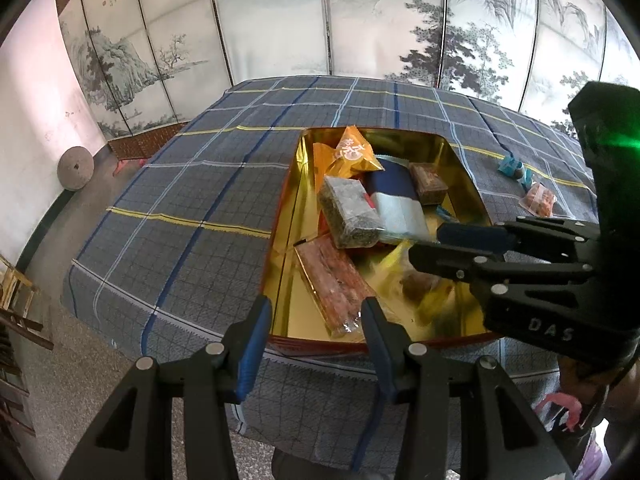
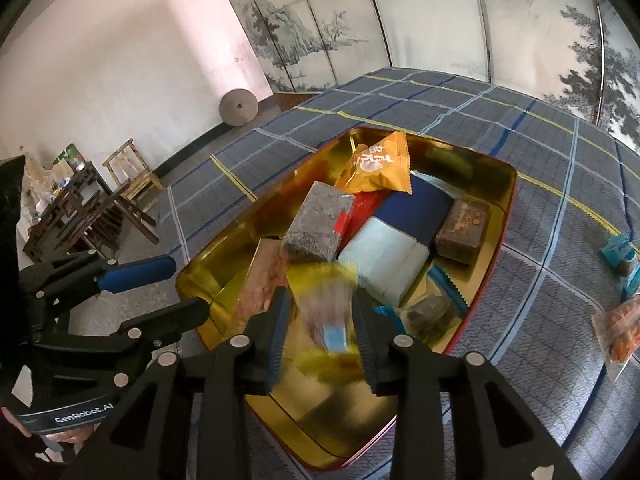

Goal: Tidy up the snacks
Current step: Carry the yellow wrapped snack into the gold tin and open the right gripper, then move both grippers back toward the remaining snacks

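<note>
Counter w/ plaid cloth (image 1: 192,184) carries gold tin (image 1: 464,168), long axis running away from the person, w/ snacks piled inside. Pink bar pkt (image 1: 332,280) lies flat at the near-left wall, lengthwise along the tin. Orange pkt (image 2: 380,168) sits at the far end, tilted. Right gripper (image 2: 320,320) over the tin, fingers spread, blurred yellow pkt (image 2: 324,312) between them; contact unclear. Left gripper (image 1: 316,320) at the near rim, fingers spread, nothing held.
</note>
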A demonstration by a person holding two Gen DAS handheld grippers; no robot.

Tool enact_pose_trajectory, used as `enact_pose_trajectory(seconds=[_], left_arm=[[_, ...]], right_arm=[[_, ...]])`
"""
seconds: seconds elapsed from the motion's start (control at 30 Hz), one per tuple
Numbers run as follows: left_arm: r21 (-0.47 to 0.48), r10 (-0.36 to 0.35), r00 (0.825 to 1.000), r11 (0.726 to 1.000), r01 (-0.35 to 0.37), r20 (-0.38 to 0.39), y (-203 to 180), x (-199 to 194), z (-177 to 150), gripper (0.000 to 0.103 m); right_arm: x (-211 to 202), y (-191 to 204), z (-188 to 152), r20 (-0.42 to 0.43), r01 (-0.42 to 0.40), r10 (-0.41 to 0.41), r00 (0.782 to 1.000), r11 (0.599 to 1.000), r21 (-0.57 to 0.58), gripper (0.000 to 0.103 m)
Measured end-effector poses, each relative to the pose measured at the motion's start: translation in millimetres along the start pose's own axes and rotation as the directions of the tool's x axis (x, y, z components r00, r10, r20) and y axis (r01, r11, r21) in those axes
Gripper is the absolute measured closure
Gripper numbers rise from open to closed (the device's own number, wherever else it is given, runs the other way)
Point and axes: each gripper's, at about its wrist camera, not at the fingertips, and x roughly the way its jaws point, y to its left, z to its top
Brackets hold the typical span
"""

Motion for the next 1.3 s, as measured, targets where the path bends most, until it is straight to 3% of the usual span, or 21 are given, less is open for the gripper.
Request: enact_pose_trajectory(seconds=[0.3, 0.5, 0.57, 0.67, 0.77, 0.87, 1.0, 1.13, 1.17, 1.3], left_arm=[[0.017, 0.006, 1.0, 1.0, -0.006, 0.008, -5, -4, 1, 0.056], [0.032, 0.007, 1.0, 0.999, -0.007, 0.009, -13, -6, 1, 0.056], [0.038, 0.004, 1.0, 0.999, -0.005, 0.009, -16, -7, 2, 0.056], [0.053, 0.003, 1.0, 0.999, -0.004, 0.013, -22, -9, 3, 0.056], [0.075, 0.002, 1.0, 0.997, -0.003, 0.015, -31, -11, 4, 0.056], [0.102, 0.003, 1.0, 0.995, -0.005, 0.018, -40, -12, 6, 0.056], [0.144, -0.001, 1.0, 0.99, -0.002, 0.022, -54, -14, 11, 0.056], [0.201, -0.017, 1.0, 0.98, 0.012, 0.024, -74, -14, 17, 0.054], [0.219, -0.024, 0.999, 0.976, 0.019, 0.023, -81, -14, 20, 0.049], [0.288, -0.05, 0.998, 0.957, 0.04, 0.028, -105, -13, 30, 0.046]], right_arm=[[-45, -25, -13, 0.113, 0.012, -0.02, 0.993, 0.997, 0.07, 0.062], [-90, -70, -45, 0.149, 0.151, -0.178, 0.973, 0.972, 0.178, 0.053], [-103, -85, -56, 0.14, 0.248, -0.275, 0.951, 0.951, 0.186, 0.052], [-118, -107, -73, 0.105, 0.402, -0.425, 0.899, 0.896, 0.192, 0.049], [-133, -132, -88, 0.075, 0.469, -0.497, 0.864, 0.851, 0.238, 0.048], [-146, -150, -100, 0.06, 0.524, -0.557, 0.828, 0.807, 0.272, 0.041], [-154, -168, -114, 0.03, 0.619, -0.648, 0.761, 0.74, 0.263, 0.033], [-161, -180, -126, 0.027, 0.602, -0.64, 0.768, 0.736, 0.308, 0.032], [-164, -179, -126, 0.039, 0.592, -0.632, 0.774, 0.744, 0.311, 0.031], [-173, -178, -130, 0.104, 0.525, -0.586, 0.804, 0.781, 0.34, 0.019]])
